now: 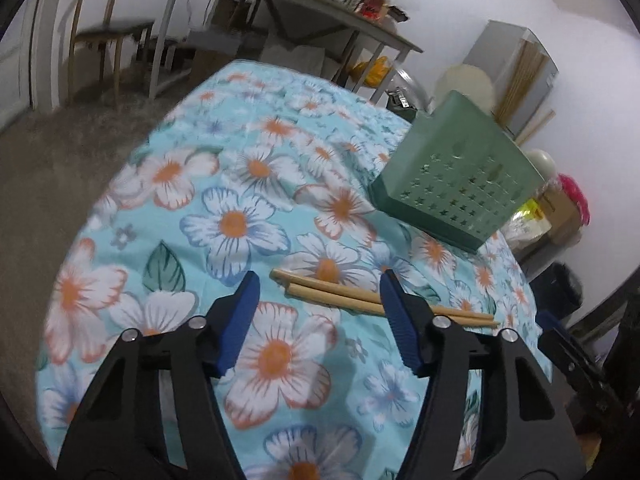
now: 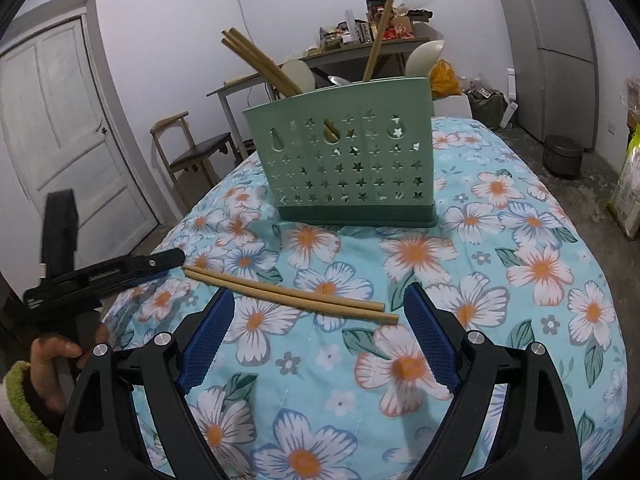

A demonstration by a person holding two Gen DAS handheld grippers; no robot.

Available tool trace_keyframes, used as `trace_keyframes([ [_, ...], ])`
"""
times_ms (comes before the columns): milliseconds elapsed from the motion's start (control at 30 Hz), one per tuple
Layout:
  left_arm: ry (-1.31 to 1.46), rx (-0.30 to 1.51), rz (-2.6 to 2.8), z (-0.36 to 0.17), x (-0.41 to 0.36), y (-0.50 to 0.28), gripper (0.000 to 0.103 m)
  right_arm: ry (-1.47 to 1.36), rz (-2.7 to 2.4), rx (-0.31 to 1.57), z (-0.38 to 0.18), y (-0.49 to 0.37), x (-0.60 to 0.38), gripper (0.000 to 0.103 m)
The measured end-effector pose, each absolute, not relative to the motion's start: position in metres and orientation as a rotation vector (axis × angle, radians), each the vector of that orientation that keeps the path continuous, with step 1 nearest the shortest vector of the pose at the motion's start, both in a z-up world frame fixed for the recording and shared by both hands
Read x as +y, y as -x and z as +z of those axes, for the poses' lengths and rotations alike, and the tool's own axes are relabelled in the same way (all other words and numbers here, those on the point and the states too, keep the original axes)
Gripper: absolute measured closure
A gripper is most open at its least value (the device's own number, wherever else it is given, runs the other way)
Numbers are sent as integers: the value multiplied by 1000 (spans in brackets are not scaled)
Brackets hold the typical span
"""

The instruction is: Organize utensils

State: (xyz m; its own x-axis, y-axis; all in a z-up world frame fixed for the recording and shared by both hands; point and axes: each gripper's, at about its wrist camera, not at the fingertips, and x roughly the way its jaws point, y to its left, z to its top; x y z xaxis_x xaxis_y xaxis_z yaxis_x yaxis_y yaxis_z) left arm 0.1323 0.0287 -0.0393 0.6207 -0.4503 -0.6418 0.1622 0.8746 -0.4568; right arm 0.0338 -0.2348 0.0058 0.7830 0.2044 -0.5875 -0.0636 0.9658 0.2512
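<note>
Chopsticks (image 2: 290, 294), one pair, lie side by side and touching on the floral cloth (image 2: 500, 264), in front of the green holder (image 2: 344, 168) and apart from it. Pair runs diagonally in the right wrist view, near ends toward the right gripper (image 2: 318, 304).

Holder stands upright on the cloth; star cut-outs across its front wall. It already carries more chopsticks (image 2: 260, 62) leaning left, one stick leaning right, plus pale spoons (image 2: 298, 74).

Right gripper: jaws spread wide, nothing between the pads; the pair lies just ahead of the tips, no contact.

Left gripper (image 1: 320, 286): jaws spread, not pinching. In the left wrist view the pair crosses behind its right finger (image 1: 396, 312); contact with it cannot be told. In the right wrist view this gripper sits at the far left, tip beside the pair's left end, w/ a hand (image 2: 52, 364) and green-and-white cuff on its grip.

Beyond the cloth: chair (image 2: 188, 152), door (image 2: 60, 120), cluttered table (image 2: 360, 46), grey fridge (image 2: 556, 32).
</note>
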Motion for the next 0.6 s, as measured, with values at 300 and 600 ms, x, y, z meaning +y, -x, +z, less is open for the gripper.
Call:
trace_keyframes([
  [300, 430, 862, -310, -54, 35, -145, 81, -299, 111, 686, -5, -42, -249, 19],
  [600, 406, 872, -293, -54, 41, -141, 103, -281, 114, 684, -3, -45, -242, 19],
])
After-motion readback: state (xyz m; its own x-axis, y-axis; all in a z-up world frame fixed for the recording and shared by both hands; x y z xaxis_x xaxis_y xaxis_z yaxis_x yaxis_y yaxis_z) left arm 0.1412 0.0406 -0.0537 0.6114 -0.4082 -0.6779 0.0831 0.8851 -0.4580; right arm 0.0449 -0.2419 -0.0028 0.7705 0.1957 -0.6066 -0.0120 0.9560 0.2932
